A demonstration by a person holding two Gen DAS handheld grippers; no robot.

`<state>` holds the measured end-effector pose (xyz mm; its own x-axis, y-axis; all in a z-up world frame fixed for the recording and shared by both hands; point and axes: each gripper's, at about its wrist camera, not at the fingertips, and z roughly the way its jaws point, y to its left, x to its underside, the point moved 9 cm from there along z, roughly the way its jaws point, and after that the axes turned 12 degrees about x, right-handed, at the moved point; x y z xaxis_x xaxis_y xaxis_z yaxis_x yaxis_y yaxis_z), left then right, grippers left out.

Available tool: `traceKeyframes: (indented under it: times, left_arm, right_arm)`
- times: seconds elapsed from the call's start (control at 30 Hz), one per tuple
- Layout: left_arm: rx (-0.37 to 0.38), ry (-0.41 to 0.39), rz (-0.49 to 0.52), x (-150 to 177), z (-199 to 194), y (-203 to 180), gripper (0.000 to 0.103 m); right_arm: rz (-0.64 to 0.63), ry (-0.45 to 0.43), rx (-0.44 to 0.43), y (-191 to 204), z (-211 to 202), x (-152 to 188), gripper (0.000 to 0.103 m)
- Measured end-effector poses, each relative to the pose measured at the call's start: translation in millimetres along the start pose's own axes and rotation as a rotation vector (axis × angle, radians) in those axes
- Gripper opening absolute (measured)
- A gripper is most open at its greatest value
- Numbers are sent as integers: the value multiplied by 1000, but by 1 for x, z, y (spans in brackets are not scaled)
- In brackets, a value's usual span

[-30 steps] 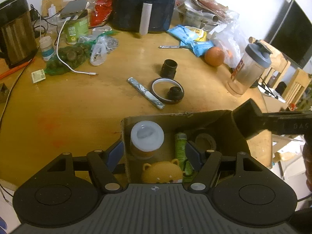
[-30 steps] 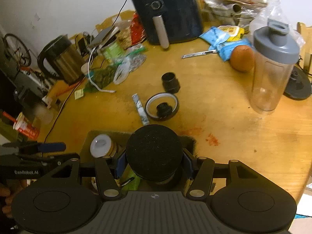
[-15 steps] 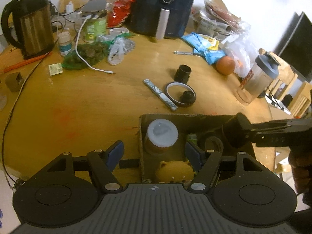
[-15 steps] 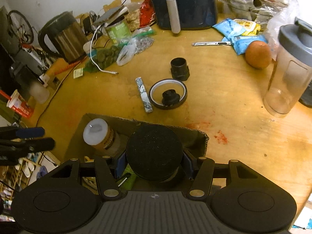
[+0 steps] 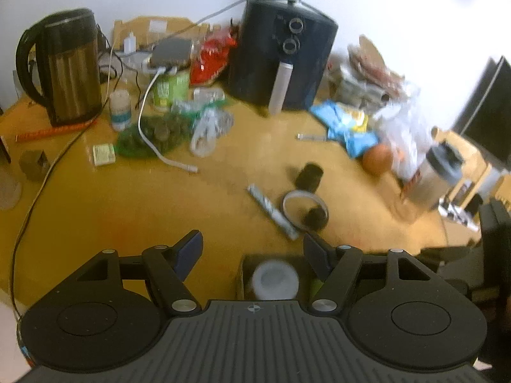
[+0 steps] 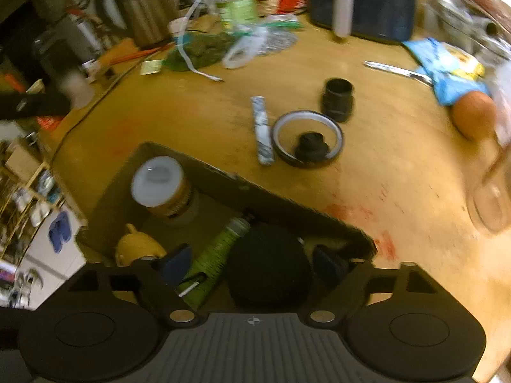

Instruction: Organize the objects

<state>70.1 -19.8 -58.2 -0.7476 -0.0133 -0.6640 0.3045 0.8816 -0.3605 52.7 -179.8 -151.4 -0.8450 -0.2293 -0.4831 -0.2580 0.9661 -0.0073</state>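
While the right gripper [image 6: 252, 263] opens its jaws around the round black cap [image 6: 268, 263], the green tube [image 6: 217, 255] lies diagonally in the cardboard box [image 6: 223, 182], cap end pointing away from the camera; the left gripper [image 5: 254, 249] stands open, holding nothing

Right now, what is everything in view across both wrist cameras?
Brown cardboard box: one, table's near edge.
White-lidded jar: one, in box.
Yellow bear-shaped toy: one, in box.
Green ribbed tube: one, in box.
Round black foam object: one, in box, between opening jaws.
Black tape ring: one, on table.
Patterned grey stick: one, beside ring.
Steel kettle: one, far left.
Dark air fryer: one, back.
Left gripper: black, open.
Right gripper: black.
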Motion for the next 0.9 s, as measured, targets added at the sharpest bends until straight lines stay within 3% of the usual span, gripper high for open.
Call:
traceKeyframes:
  times: [0.07,0.4,0.63,0.9]
  left_arm:
    - [5,-17,6,-8,1,-2,69]
    - [25,-45,84,-27,6,-23,69]
    - [35,-15,133,-27,13,-31,69]
    - [73,47,162,-22,30,-32,69]
  right_arm:
    - [-32,-7,-15,3,-3,-6,94]
    - [-130,-79,-22,17,-26,-27,98]
    - [-26,-135,-44,9,-45,-35,103]
    - [95,-156,80,-20,-53,-38,103]
